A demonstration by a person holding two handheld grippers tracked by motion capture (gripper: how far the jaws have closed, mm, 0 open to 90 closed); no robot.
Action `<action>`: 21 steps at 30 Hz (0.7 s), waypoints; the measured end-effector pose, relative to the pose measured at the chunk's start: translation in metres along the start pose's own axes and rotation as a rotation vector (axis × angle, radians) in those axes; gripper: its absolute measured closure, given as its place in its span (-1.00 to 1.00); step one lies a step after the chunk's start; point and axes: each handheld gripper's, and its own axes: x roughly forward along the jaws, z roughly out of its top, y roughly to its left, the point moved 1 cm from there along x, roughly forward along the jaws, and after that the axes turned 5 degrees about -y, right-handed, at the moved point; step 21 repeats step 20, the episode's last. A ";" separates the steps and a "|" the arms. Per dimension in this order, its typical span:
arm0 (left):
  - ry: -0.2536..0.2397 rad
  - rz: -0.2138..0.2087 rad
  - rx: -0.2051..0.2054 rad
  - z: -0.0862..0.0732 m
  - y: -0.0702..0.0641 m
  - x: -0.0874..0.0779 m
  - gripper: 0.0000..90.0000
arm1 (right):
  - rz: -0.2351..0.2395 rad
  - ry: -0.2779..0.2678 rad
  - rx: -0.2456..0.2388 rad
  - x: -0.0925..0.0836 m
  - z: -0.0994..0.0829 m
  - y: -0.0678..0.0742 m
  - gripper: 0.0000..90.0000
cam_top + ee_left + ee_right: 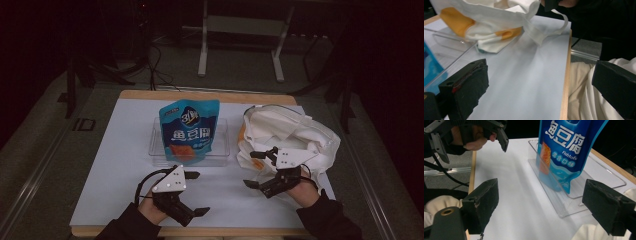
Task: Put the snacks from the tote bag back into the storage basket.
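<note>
One blue snack pouch (pixel 189 131) – upright, in clear tray (pixel 222 150)

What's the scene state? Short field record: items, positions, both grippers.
surface: white table
pouch: blue snack pouch, upright in tray
tray: clear tray, table centre
bag: white cloth bag with orange patches, crumpled, right of tray
left gripper: open, empty, near front edge
right gripper: open, empty, at the bag's near edge; contact cannot be told

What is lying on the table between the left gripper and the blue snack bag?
Nothing but bare table between the left gripper and the blue snack bag, besides the clear tray holding the bag, as the high view shows.
</note>
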 end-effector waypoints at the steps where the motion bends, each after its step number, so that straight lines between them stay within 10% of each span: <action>1: 0.002 -0.008 0.005 0.000 -0.001 0.002 -0.97 | 0.000 0.001 0.001 0.000 -0.001 0.001 -0.70; 21: 0.045 -0.038 0.044 -0.024 -0.002 0.021 -0.97 | -0.020 0.033 -0.056 0.002 -0.022 0.011 -0.70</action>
